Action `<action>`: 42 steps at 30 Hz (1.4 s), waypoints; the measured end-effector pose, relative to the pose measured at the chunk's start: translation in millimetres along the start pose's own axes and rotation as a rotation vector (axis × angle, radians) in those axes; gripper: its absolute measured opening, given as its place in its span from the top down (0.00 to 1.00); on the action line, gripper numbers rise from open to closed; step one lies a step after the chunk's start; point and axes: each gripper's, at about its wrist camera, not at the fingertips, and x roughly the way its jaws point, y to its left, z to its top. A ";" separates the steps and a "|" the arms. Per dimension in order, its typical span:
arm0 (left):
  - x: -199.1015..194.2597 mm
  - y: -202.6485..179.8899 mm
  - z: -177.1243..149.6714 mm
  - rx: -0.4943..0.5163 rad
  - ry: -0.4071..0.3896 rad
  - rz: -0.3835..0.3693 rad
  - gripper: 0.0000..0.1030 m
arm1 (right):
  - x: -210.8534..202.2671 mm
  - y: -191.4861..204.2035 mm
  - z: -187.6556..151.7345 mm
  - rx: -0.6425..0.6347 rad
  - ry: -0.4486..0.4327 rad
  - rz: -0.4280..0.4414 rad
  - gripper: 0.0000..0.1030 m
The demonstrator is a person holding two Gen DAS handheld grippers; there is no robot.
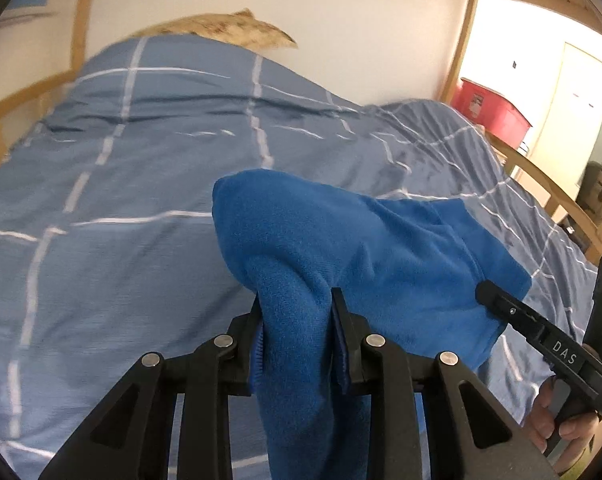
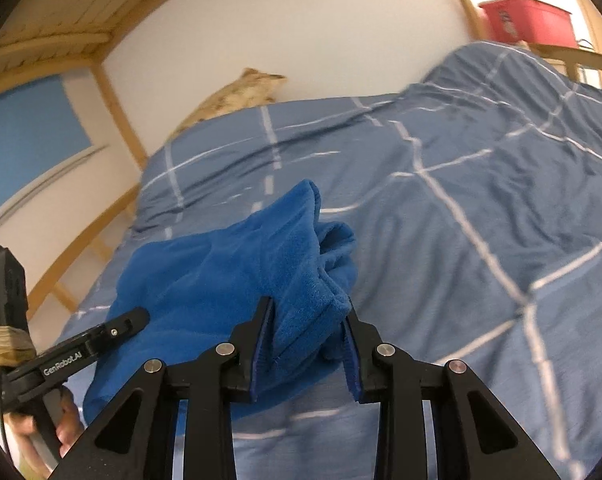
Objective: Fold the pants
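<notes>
Pants (image 1: 341, 248) pinched in both grippers

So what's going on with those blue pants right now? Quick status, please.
Left tongs shut on blue pants. Right tongs shut on them too. Pants bunched, lifted above checked duvet. Nothing in the way.

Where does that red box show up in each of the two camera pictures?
Left wrist view: red box at the right edge, beyond the bed's end.
Right wrist view: red box at the top right corner.
Shared landmark: the tan pillow against the white wall.
</notes>
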 end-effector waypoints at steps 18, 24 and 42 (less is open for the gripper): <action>-56.9 192.7 -9.0 0.039 0.003 0.247 0.73 | 86.9 195.5 -60.2 -0.094 0.116 0.144 0.69; -45.5 250.1 -19.9 0.043 0.077 0.247 0.73 | 116.5 239.0 -90.1 -0.108 0.158 0.146 0.69; -100.9 262.7 -70.7 0.006 0.133 0.423 0.40 | 112.3 252.7 -115.7 -0.202 0.238 0.014 0.42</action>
